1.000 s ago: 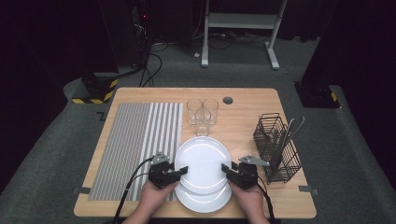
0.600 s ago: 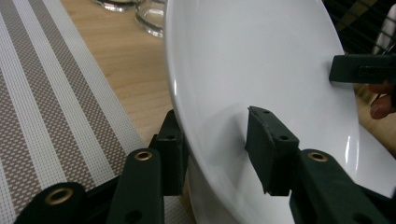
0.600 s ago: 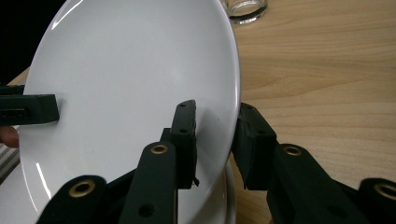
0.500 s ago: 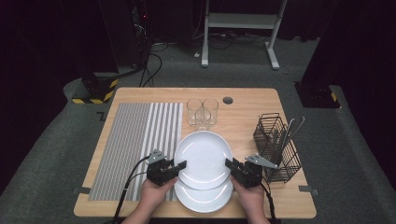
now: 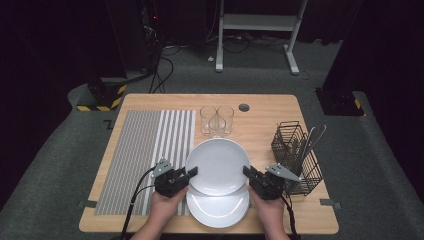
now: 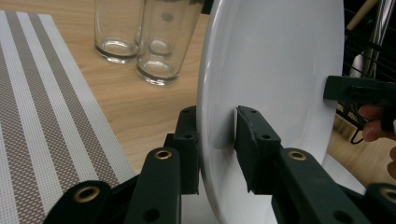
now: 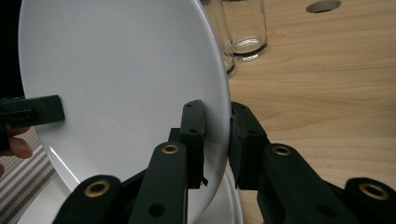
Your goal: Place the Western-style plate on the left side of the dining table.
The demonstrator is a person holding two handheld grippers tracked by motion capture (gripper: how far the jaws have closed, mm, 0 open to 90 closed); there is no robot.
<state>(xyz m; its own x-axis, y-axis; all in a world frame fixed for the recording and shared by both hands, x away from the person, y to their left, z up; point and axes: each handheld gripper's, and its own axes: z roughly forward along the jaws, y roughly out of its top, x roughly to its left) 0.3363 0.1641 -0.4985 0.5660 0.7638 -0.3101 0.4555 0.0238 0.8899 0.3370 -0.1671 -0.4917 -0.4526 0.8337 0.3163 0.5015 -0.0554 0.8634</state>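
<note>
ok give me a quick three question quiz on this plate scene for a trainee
1. True or false: the upper plate is gripped at two opposite edges, by the left gripper and the right gripper.
2. What lies directly under the upper plate? A) the striped mat B) a second white plate C) the wire basket
3. How many drinking glasses stand beyond the plates?

Key
1. True; in each gripper view the pads press on the rim, the jaws having just been closing.
2. B, the lower plate, flat on the table.
3. Two glasses, side by side; the striped mat lies left of them, the wire basket to the right.
</note>
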